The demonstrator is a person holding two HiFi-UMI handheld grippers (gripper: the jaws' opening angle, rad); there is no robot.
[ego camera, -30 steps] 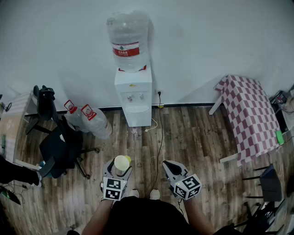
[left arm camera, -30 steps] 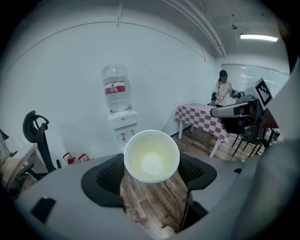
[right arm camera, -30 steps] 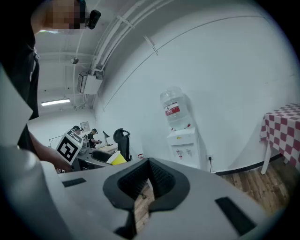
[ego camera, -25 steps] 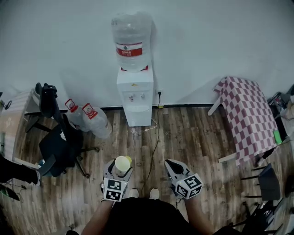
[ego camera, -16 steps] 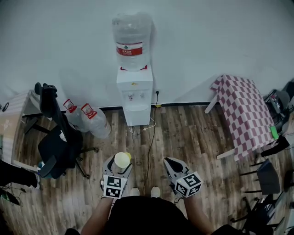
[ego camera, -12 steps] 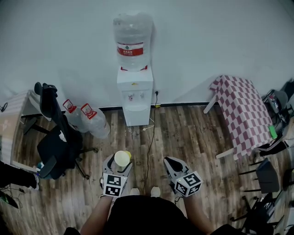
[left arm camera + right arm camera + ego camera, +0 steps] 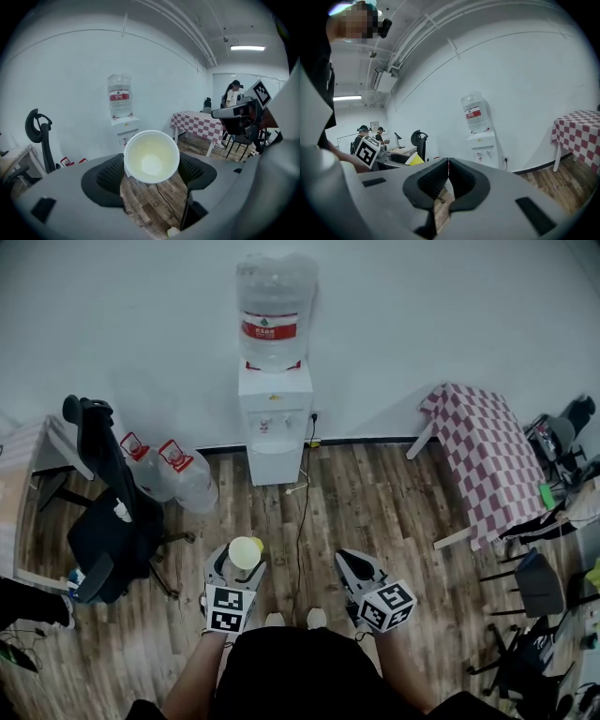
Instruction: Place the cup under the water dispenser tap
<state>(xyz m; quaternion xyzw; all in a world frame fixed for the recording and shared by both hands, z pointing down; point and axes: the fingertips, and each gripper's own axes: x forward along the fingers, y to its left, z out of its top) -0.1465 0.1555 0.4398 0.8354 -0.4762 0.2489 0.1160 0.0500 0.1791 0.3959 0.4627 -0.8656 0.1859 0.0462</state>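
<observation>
A pale yellow-white cup (image 7: 245,552) (image 7: 151,157) stands upright and empty between the jaws of my left gripper (image 7: 236,563) (image 7: 151,174), which is shut on it. The white water dispenser (image 7: 274,418) (image 7: 125,132) (image 7: 484,146), with a big clear bottle (image 7: 275,308) on top, stands against the far wall, well ahead of both grippers. Its taps (image 7: 274,422) sit on the front panel. My right gripper (image 7: 357,573) (image 7: 448,174) is shut with nothing in it, level with the left one above the wood floor.
Two spare water bottles (image 7: 172,473) lie left of the dispenser, by a black office chair (image 7: 111,521). A cable (image 7: 302,512) runs across the floor from the wall socket. A table with a red-checked cloth (image 7: 485,458) stands at right, with chairs (image 7: 542,583) beyond it.
The whole view has shifted as the person walks forward: the dispenser now sits slightly nearer. Both grippers keep their hold and spacing.
</observation>
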